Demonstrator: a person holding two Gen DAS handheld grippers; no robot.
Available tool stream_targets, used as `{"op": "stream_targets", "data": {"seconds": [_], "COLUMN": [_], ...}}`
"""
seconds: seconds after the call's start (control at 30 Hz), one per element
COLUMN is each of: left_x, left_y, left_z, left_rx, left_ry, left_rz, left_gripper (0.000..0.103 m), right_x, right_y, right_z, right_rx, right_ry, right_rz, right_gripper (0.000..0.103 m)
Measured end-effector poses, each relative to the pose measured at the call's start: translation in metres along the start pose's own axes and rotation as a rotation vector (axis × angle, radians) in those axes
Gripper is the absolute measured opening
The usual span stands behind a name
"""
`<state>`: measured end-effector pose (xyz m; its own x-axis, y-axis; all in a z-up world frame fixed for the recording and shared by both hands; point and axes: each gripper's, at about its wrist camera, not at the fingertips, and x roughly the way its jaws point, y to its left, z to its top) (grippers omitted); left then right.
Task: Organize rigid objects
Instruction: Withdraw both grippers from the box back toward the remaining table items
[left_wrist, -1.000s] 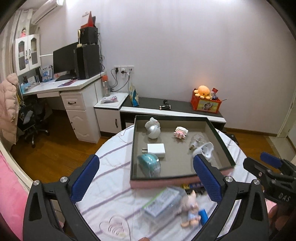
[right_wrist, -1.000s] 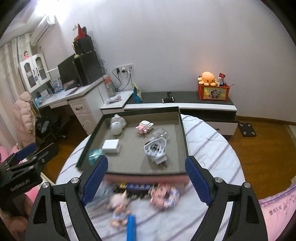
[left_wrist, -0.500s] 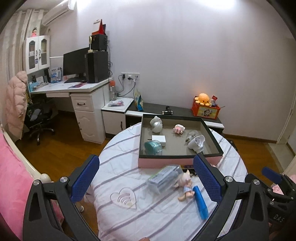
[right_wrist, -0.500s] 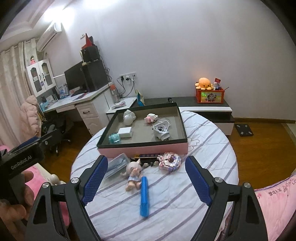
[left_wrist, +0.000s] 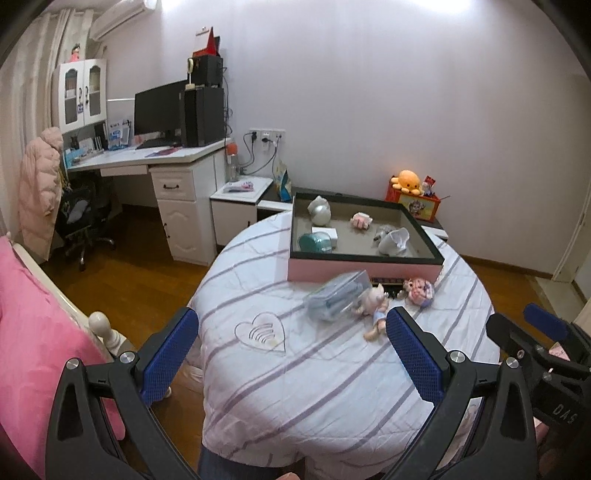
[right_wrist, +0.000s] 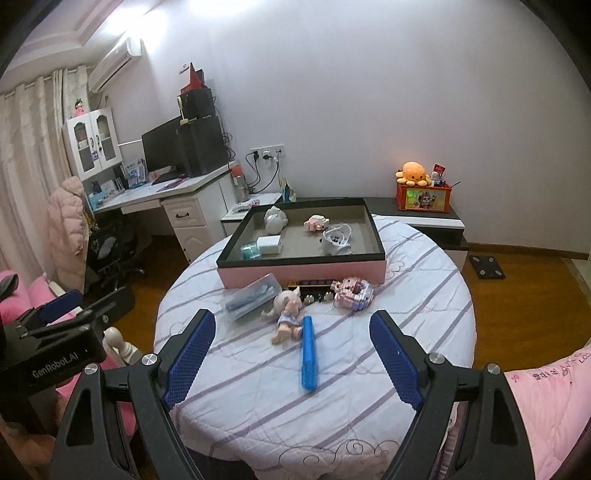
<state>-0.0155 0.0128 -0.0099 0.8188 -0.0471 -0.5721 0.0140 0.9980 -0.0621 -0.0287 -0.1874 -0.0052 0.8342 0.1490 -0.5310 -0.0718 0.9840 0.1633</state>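
A pink box with a dark rim (left_wrist: 354, 270) (right_wrist: 303, 274) stands at the far side of a round table with a striped cloth (right_wrist: 424, 295). It holds several small objects. In front of it lie a clear plastic case (left_wrist: 338, 300) (right_wrist: 251, 301), a small doll (left_wrist: 373, 308) (right_wrist: 286, 314), a pink block figure (left_wrist: 417, 290) (right_wrist: 352, 293) and a blue bar (right_wrist: 307, 352). My left gripper (left_wrist: 291, 354) and my right gripper (right_wrist: 291, 354) are both open and empty, held back above the table's near edge.
A pink bed (left_wrist: 33, 325) lies at the left. A white desk with a monitor (left_wrist: 162, 158) stands at the back left. A low cabinet with an orange plush toy (right_wrist: 413, 173) stands behind the table. Wood floor surrounds the table.
Both grippers have pulled back and up from the box. The whole table now shows. Both stay open and empty.
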Motion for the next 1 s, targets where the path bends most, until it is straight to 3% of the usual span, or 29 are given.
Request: {"op": "stream_targets", "data": {"seconds": [0.43,1.0], "left_x": [0.018,0.128], "left_y": [-0.001,-0.025], "left_z": [-0.010,-0.020], "left_rx": [0.010,0.117], "left_ry": [0.037,0.158], "left_rz": [-0.013,-0.036], "left_gripper": [0.103,0.103], "right_x": [0.011,0.111], "right_y": [-0.007,-0.030], "right_z": [-0.009,-0.040], "right_rx": [-0.003,-0.002], "right_ry": [0.048,0.276], "right_rz": [-0.032,-0.049], "right_gripper": [0.087,0.087]}}
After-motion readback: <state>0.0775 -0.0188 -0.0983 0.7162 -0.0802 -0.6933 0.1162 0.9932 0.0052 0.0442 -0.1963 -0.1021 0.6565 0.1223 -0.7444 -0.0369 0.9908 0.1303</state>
